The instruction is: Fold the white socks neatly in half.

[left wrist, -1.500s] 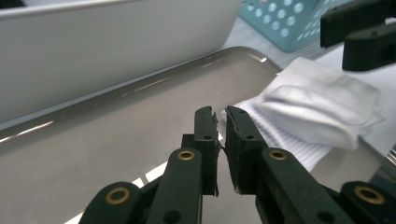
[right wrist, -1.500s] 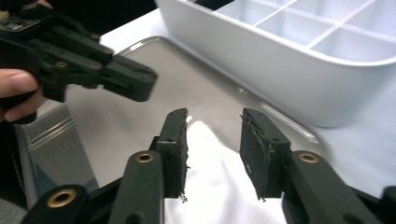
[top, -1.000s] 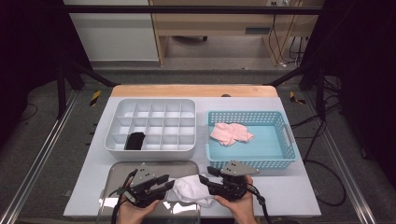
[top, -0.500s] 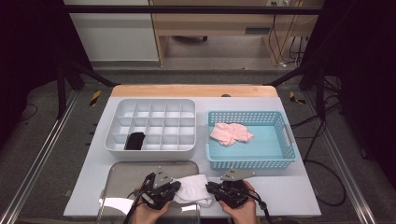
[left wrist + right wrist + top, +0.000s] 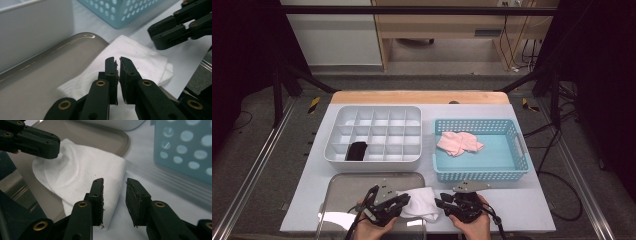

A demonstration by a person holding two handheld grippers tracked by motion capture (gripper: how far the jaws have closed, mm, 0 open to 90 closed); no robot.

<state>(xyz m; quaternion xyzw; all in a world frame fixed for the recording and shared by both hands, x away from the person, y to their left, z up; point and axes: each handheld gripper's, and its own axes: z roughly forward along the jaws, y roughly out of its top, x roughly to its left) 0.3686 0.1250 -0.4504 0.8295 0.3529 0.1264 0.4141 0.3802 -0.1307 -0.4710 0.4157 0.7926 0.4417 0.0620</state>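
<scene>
White cloth (image 5: 421, 204): folded, lying partly on the metal tray's (image 5: 343, 191) right edge, partly on the table.
Left gripper (image 5: 119, 65): jaws nearly closed just above cloth, gripping nothing.
Right gripper (image 5: 114, 185): jaws apart, empty, at cloth's edge.

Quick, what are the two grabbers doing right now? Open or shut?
Left hand-held gripper: shut, above the white cloth; no fabric visibly pinched.
Right hand-held gripper: open, holding nothing, at the cloth's edge.

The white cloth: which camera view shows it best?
The right gripper view shows the white cloth best: its folds and edge over the metal tray are plain. The left gripper view gives a partly blocked part; the high view a small patch.
</scene>
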